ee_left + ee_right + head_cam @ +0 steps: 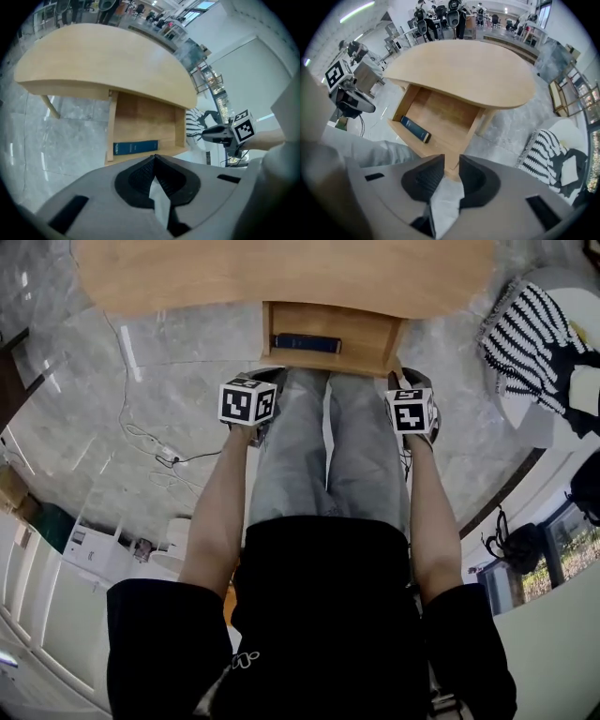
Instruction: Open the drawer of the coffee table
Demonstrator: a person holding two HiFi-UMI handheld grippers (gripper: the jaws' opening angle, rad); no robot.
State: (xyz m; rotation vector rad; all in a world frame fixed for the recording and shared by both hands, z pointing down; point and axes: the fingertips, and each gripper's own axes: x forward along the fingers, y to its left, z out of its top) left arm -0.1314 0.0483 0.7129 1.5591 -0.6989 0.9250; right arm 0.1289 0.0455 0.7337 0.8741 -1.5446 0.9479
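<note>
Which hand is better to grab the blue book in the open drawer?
Probably left: the blue book lies at the left of the drawer, nearer the left gripper, though its shut jaws must open first.

The left gripper (155, 157) fills the lower part of the view, its two dark jaws closed tip to tip with nothing between them. Beyond them stands a coffee table (103, 56) with a rounded, pale wooden top. Its drawer (140, 117) is pulled out, and a dark blue book (136, 147) lies flat near the drawer's front edge. The floor (51, 140) is grey and glossy. At the right, the right gripper (208, 134) with its marker cube (243, 129) hangs beside the drawer, in front of a black-and-white striped cloth (193, 123).
</note>
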